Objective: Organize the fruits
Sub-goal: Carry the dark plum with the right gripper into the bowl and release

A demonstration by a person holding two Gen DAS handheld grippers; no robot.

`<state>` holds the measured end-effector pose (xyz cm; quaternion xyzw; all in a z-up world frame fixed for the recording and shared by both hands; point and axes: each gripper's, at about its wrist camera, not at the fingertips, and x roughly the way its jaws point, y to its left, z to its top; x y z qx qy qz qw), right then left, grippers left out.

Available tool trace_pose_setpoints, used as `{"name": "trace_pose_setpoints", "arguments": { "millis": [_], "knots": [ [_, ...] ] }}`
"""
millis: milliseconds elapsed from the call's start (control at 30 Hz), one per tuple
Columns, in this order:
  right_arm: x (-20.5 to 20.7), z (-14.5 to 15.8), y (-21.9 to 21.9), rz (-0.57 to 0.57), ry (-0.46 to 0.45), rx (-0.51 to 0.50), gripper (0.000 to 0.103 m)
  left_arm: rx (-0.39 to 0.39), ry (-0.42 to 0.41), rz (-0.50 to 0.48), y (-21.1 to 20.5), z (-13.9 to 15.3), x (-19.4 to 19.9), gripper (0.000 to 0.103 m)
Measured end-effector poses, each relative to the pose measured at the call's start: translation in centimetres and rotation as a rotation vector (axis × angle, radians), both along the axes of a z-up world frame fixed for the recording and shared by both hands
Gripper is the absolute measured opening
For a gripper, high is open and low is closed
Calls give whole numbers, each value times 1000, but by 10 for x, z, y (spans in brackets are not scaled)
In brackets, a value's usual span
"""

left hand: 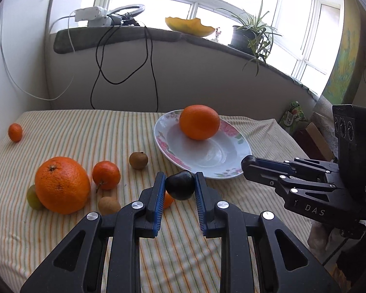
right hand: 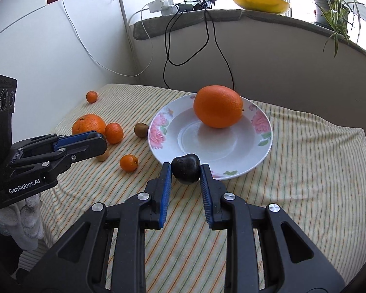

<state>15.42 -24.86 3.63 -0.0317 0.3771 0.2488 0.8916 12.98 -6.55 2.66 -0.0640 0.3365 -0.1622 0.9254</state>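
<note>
My left gripper [left hand: 179, 178] is shut on a dark plum [left hand: 179, 189], held just before the near rim of a floral white plate [left hand: 207, 157]. A big orange [left hand: 198, 122] lies on that plate. My right gripper [right hand: 185, 167] is likewise shut on a dark plum [right hand: 185, 171] at the plate's [right hand: 207, 144] near edge, below the orange [right hand: 218, 106]. In the left wrist view the right gripper [left hand: 250, 163] reaches in from the right with a dark round shape at its tip. The left gripper [right hand: 97, 141] hovers over loose fruit left of the plate.
On the striped cloth lie a large orange [left hand: 62, 184], a tangerine [left hand: 106, 174], two brown longans [left hand: 138, 160], a green grape [left hand: 33, 196], a small orange [right hand: 128, 163] and a far one [left hand: 15, 132]. Cables [left hand: 124, 73] hang from the sill.
</note>
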Motion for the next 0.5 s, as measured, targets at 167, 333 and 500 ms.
{"name": "trace_pose_setpoints", "arguments": {
  "millis": [167, 333, 500],
  "knots": [
    [21, -3, -13, -22, 3, -2, 25, 6, 2, -23, -17, 0, 15, 22],
    [40, -6, -19, -32, 4, -3, 25, 19, 11, -48, -32, -3, 30, 22],
    [55, -11, -20, -38, 10, -6, 25, 36, 23, -66, -47, -8, 44, 22]
  ]
}}
